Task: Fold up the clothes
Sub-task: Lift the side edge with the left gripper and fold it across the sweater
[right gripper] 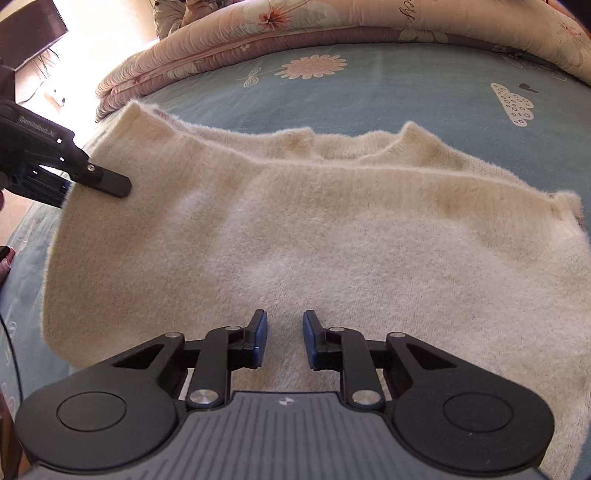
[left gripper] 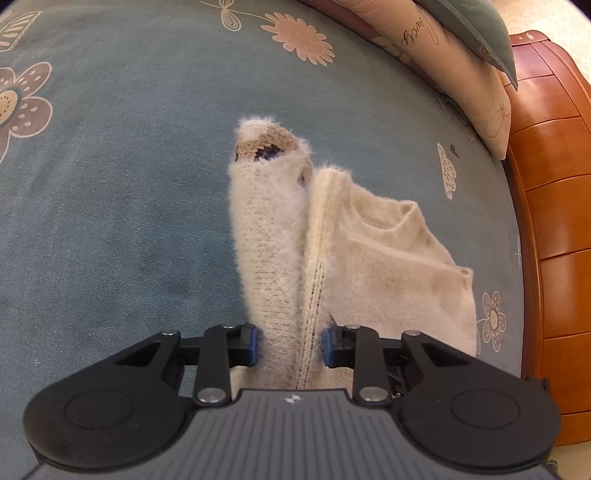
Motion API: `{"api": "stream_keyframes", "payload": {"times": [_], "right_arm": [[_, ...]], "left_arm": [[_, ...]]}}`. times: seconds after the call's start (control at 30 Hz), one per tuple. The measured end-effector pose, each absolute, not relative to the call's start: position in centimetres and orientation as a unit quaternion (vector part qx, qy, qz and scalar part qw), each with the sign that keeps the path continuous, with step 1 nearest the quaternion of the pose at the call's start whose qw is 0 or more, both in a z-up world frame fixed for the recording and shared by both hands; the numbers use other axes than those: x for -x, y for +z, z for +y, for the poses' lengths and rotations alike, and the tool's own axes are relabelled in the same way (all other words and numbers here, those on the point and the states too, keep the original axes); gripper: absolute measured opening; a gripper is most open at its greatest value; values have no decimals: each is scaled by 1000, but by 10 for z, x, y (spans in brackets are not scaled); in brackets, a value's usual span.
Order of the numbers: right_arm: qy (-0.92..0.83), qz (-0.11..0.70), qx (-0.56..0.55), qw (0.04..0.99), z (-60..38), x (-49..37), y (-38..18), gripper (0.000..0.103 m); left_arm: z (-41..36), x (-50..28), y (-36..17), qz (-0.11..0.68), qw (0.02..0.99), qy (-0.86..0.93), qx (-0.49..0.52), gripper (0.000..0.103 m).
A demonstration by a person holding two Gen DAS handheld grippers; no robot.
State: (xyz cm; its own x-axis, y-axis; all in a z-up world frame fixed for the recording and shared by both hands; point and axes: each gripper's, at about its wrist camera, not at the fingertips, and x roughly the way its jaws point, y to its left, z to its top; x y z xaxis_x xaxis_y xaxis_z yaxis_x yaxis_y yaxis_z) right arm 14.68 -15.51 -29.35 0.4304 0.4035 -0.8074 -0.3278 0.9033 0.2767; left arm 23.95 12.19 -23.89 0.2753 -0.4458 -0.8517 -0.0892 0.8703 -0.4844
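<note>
Left wrist view shows your left hand-held gripper [left gripper: 290, 345] pinching the fluffy cream knitted sweater [right gripper: 314, 240] on the blue flowered bed sheet [left gripper: 110, 184], right hand-held gripper [right gripper: 284, 338] spread above; slack fuzzy knit may slip.

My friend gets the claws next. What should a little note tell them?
Left claw: shut on the sweater, pinching a folded edge at its left side.
Right claw: open, holding nothing, just above the sweater's near part.
Sweater: lies flat on the blue flowered bedsheet, collar toward the quilt.
Done: one side looks folded in.
Left: likely the remaining folds.
</note>
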Motion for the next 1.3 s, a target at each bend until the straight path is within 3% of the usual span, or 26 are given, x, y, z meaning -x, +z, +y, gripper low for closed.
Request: {"api": "stream_keyframes", "payload": {"times": [0.13, 0.47, 0.9, 1.3], "right_arm": [[218, 493, -46, 841, -160, -148, -291, 17], [216, 496, -68, 838, -192, -120, -272, 31], [174, 472, -107, 858, -256, -84, -252, 40], [112, 460, -136, 870, -315, -52, -252, 41]], "left_arm": [[113, -238, -227, 595, 764, -110, 224, 28], [70, -239, -195, 612, 754, -113, 211, 28], [-23, -247, -172, 631, 732, -162, 198, 28], [-102, -259, -197, 643, 716, -177, 208, 28]]}}
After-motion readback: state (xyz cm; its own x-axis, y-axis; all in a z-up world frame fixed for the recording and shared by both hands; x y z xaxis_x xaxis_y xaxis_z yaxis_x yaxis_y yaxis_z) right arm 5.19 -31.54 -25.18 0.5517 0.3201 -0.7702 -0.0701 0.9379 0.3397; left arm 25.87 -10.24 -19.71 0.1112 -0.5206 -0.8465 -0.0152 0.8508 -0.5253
